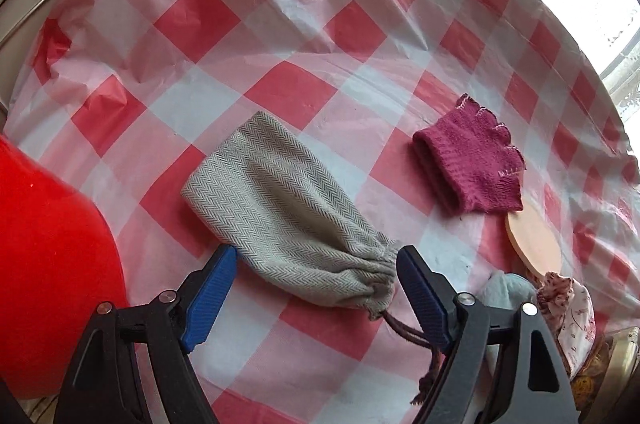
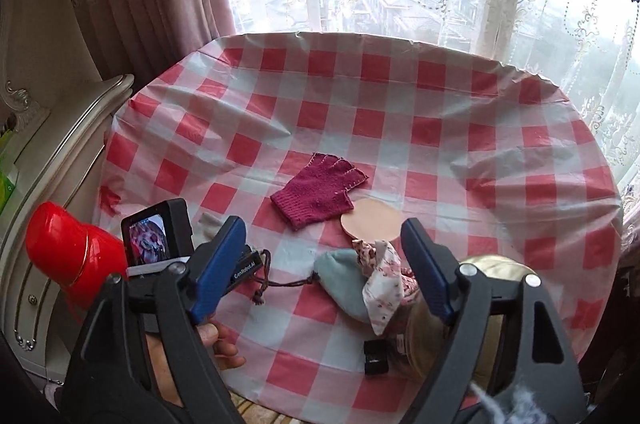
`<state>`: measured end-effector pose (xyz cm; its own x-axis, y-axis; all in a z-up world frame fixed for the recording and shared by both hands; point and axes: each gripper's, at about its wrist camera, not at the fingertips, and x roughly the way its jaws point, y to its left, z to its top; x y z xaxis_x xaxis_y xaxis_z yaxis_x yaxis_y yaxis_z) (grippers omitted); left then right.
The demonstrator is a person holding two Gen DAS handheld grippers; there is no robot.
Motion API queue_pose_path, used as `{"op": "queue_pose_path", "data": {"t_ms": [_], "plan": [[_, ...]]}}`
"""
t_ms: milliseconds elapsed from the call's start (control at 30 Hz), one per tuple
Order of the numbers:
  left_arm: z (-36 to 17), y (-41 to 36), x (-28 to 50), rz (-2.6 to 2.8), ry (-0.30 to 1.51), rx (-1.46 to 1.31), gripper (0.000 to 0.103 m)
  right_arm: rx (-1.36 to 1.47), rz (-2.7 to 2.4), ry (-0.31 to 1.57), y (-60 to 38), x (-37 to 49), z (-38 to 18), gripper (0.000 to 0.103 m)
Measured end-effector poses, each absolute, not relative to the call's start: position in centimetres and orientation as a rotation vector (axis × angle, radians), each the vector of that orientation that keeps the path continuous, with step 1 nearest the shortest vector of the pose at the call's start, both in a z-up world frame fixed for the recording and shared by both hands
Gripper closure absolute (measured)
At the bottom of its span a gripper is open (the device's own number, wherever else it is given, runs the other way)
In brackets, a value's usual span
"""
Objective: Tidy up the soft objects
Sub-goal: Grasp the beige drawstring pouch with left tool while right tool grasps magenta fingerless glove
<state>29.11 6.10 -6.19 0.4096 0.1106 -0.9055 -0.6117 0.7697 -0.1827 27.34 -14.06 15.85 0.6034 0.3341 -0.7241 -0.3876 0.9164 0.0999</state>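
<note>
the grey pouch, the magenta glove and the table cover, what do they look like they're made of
Grey pouch: looks like woven cloth, matte, with a fine herringbone weave and a gathered drawstring mouth.
Magenta glove: looks knitted, likely wool or acrylic yarn; ribbed cuff, fuzzy surface, pale stitching along the cut finger edges.
Table cover: probably thin plastic sheet; it is slightly glossy, semi-translucent and holds sharp crinkles.

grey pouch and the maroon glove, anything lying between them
Nothing: in the left wrist view, only bare checkered tablecloth separates the grey pouch from the maroon glove.

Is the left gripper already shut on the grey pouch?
No: the left gripper is open, its fingers either side of the grey pouch.
</note>
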Motion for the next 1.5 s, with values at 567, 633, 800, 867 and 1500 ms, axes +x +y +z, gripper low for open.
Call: {"op": "queue_pose_path", "data": {"t_ms": [567, 633, 800, 867, 1500], "plan": [[-7.3, 5.6, 31.0, 0.342, 1.01, -0.322, 0.079, -0.036, 0.399, 0.953, -8.7, 35.4, 6.1, 0.02], [-7.2, 6.2, 30.3, 0.337, 0.994, -0.348, 0.083, -0.038, 0.404, 0.959, -8.0, 36.0, 5.1, 0.02], [-6.2, 6.7, 28.6, 0.354, 0.926, -0.347, 0.084, -0.044, 0.422, 0.984, -6.2, 37.9, 2.6, 0.02], [-5.8, 6.4, 28.0, 0.346, 0.904, -0.341, 0.084, -0.044, 0.414, 1.003, -5.4, 38.9, 1.5, 0.02], [-6.7, 6.5, 26.9, 0.321, 0.889, -0.393, 0.084, -0.095, 0.491, 1.07, -2.5, 41.9, -3.8, 0.058]]}}
